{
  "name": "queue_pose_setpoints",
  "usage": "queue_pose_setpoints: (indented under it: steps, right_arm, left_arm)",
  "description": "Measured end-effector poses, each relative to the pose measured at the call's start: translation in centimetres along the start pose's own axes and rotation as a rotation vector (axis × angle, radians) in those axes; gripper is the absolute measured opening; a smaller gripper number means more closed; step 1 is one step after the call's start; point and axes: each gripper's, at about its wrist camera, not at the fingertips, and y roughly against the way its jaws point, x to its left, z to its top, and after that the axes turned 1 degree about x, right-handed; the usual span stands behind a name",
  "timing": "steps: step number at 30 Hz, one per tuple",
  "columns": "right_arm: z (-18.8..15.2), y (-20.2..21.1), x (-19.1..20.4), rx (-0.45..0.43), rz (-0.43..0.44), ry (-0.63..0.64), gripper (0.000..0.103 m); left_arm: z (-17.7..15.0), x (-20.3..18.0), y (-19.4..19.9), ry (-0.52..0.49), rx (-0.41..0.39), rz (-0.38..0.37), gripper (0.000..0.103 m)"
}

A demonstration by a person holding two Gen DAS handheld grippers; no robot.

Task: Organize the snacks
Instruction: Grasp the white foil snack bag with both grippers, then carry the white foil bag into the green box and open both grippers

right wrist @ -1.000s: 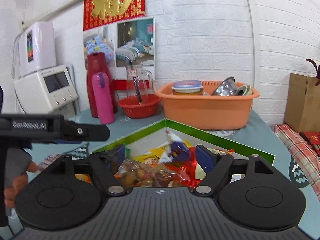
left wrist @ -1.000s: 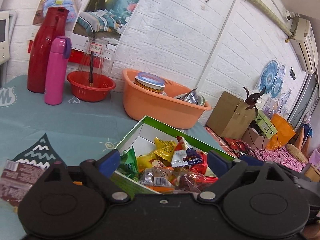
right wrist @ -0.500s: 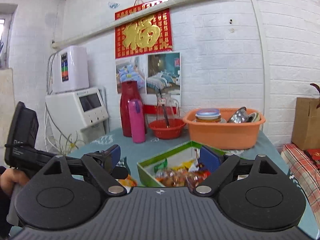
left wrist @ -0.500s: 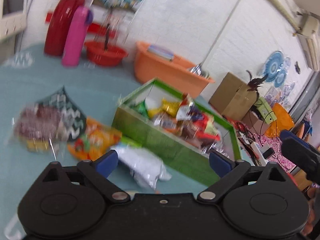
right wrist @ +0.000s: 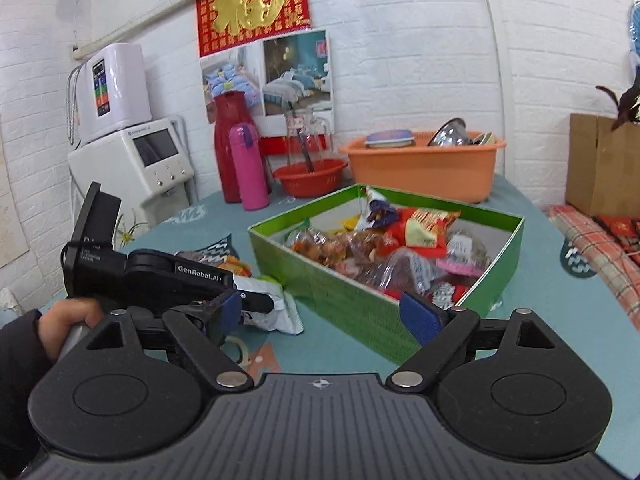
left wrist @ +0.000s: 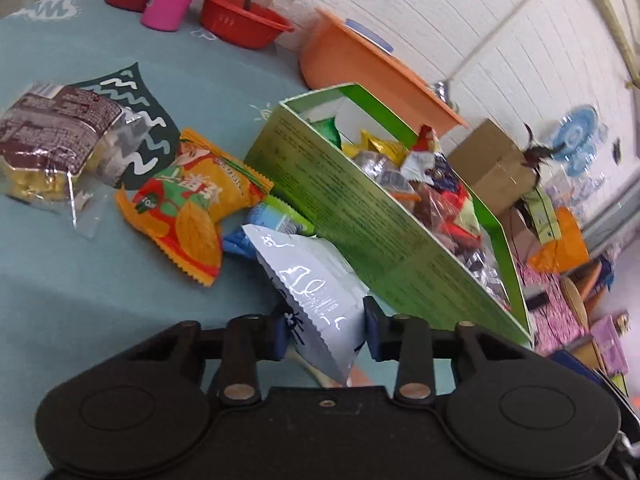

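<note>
A green cardboard box (left wrist: 384,232) (right wrist: 360,312) full of wrapped snacks sits on the teal tablecloth. Left of it lie loose packs: an orange snack bag (left wrist: 192,208), a clear pack with a brown label (left wrist: 52,136), a blue-green pack (left wrist: 276,220) and a white snack bag (left wrist: 316,292) (right wrist: 280,312). My left gripper (left wrist: 325,332) (right wrist: 240,300) is shut on the near end of the white snack bag, which lies on the cloth. My right gripper (right wrist: 324,314) hovers open in front of the box's near corner, with nothing between its fingers.
At the back of the table stand an orange basin (right wrist: 424,164) with dishes, a red bowl (right wrist: 310,176), a pink flask (right wrist: 248,168) and a red thermos (right wrist: 230,144). A white appliance (right wrist: 132,160) stands at left; a cardboard carton (right wrist: 600,164) at right. A person's hand (right wrist: 68,320) holds the left gripper.
My left gripper dropped from over the box to the loose packs and closed on the white bag. My right gripper drew back from the box, staying open.
</note>
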Motion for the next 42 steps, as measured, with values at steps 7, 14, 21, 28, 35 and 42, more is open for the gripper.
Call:
queue_pose_setpoints:
  steps: [7, 14, 21, 28, 35, 42]
  right_arm:
    - [-2.0, -2.7, 1.5, 0.105, 0.124, 0.048, 0.103]
    - [-2.9, -6.5, 3.7, 0.204, 0.236, 0.127, 0.103]
    - [-2.8, -8.5, 4.9, 0.241, 0.289, 0.176, 0.103]
    - [-2.2, -10.3, 5.6, 0.260, 0.304, 0.172, 0.092]
    - [-2.5, -9.3, 6.6, 0.186, 0.245, 0.209, 0.036]
    - [-2.0, -6.5, 6.2, 0.099, 0.193, 0.215, 0.033]
  left_arm:
    - [-3.7, 2.8, 5.6, -0.038, 0.028, -0.058, 0.074]
    - [-4.6, 3.6, 8.6, 0.012, -0.051, -0.058, 0.103]
    - [-4.1, 4.4, 7.8, 0.045, -0.047, -0.059, 0.103]
    - [-3.6, 4.6, 6.9, 0.034, -0.052, -0.053, 0.066]
    - [-3.8, 3.7, 6.3, 0.011, -0.048, -0.037, 0.029]
    - [-3.7, 0.3, 7.2, -0.081, -0.087, -0.050, 0.027]
